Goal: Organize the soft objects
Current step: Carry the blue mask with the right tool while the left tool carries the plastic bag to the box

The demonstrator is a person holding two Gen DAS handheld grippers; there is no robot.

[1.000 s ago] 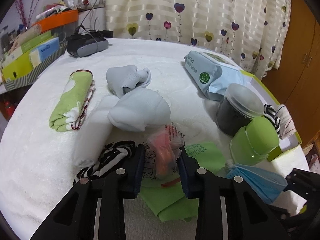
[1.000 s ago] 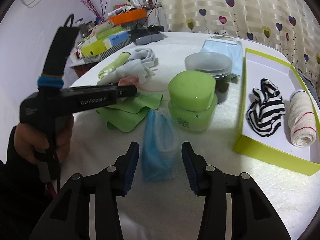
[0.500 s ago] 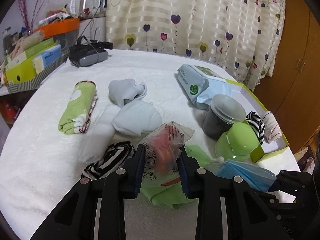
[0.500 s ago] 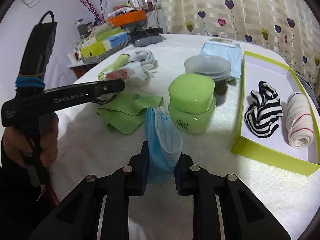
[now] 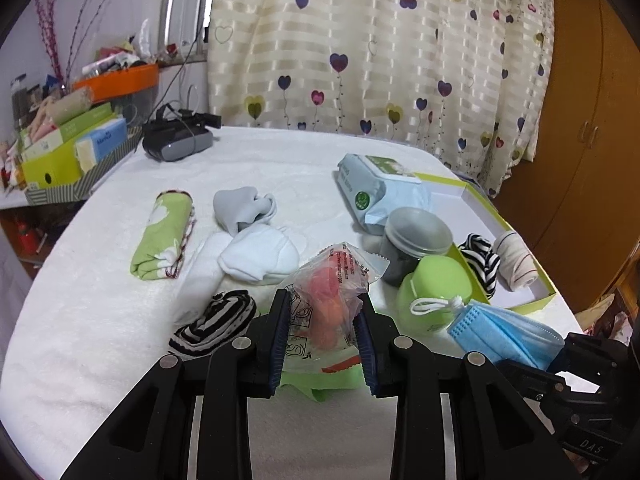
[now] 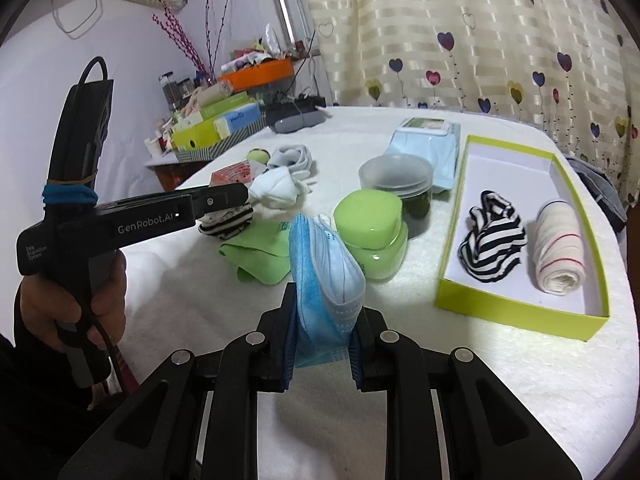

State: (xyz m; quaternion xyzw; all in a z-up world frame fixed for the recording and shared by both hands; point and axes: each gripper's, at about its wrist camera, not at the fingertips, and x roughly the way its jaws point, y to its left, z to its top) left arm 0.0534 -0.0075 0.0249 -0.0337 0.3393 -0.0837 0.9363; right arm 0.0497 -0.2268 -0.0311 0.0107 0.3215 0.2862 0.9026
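My left gripper (image 5: 322, 334) is shut on a clear plastic packet with something red inside (image 5: 334, 304), held above the white table. My right gripper (image 6: 322, 344) is shut on a folded blue face mask (image 6: 324, 276), lifted off the cloth; the mask (image 5: 504, 332) also shows at the right of the left wrist view. A lime-edged white box (image 6: 516, 304) holds a striped black-and-white sock (image 6: 492, 240) and a rolled cream sock (image 6: 560, 252). Loose on the table lie a striped sock (image 5: 216, 324), a white sock (image 5: 260, 256), a grey sock (image 5: 240, 208) and a green rolled cloth (image 5: 164, 236).
A green jar (image 6: 372, 236) and a dark lidded jar (image 6: 396, 184) stand by the box. A wet-wipes pack (image 5: 376, 192) lies behind them, a green cloth (image 6: 256, 260) in front. A black headset (image 5: 176, 142) and boxes sit at the far left. A hand (image 6: 68, 308) holds the left gripper.
My right gripper has shut on the blue mask and lifted it off the table. The left gripper has risen and drawn back with the packet still in its jaws.
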